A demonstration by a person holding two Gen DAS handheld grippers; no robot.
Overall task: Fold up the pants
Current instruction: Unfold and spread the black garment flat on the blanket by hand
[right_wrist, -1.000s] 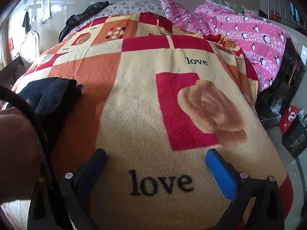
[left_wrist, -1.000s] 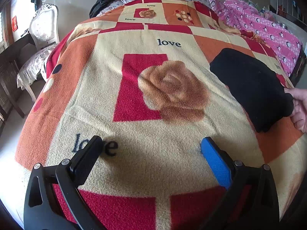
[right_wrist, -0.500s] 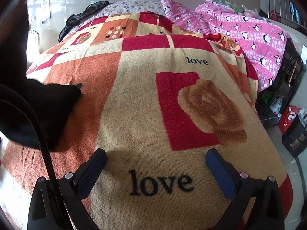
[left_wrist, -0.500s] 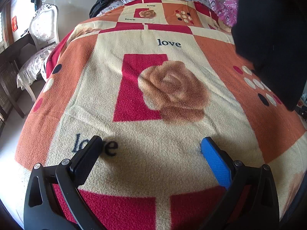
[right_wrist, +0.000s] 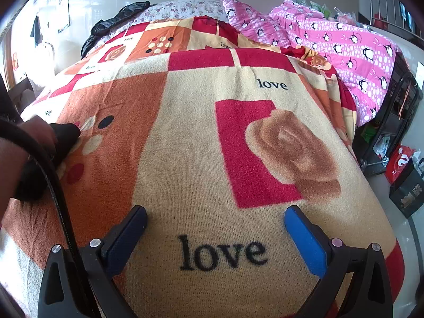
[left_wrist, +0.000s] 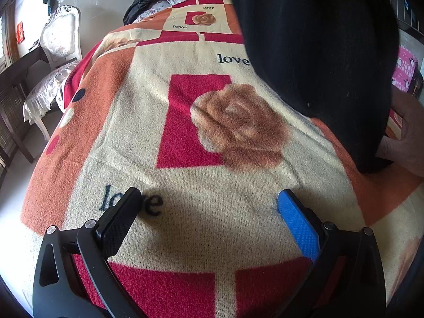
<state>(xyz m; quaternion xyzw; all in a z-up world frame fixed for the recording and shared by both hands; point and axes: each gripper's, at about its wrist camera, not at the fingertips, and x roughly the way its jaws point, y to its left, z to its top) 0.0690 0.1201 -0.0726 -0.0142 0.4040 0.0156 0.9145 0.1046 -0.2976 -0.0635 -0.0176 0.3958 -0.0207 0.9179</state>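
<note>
Where my left gripper (left_wrist: 206,212) rests low over the rose-print blanket (left_wrist: 212,185), its fingers stand spread wide with only blanket between them. The black pants (left_wrist: 318,53) hang ahead and to the right of it, well apart from the fingertips, filling the upper right of the left wrist view; their lower end meets the blanket beside a bare hand (left_wrist: 402,137) at the right edge. I cannot tell how that hand grips the fabric, and the top of the pants is cut off by the frame.

My right gripper (right_wrist: 216,228) is likewise spread wide and holds nothing, its fingertips on either side of a printed "love". In its view only a dark fold of the pants (right_wrist: 65,132) shows at the far left, partly behind a bare hand (right_wrist: 16,164) and a black cable (right_wrist: 57,185).

The blanket lies flat and bare ahead of both grippers. It drops away left toward a white chair (left_wrist: 61,39); to the right lie a pink penguin quilt (right_wrist: 344,47) and a dark rack (right_wrist: 392,122).
</note>
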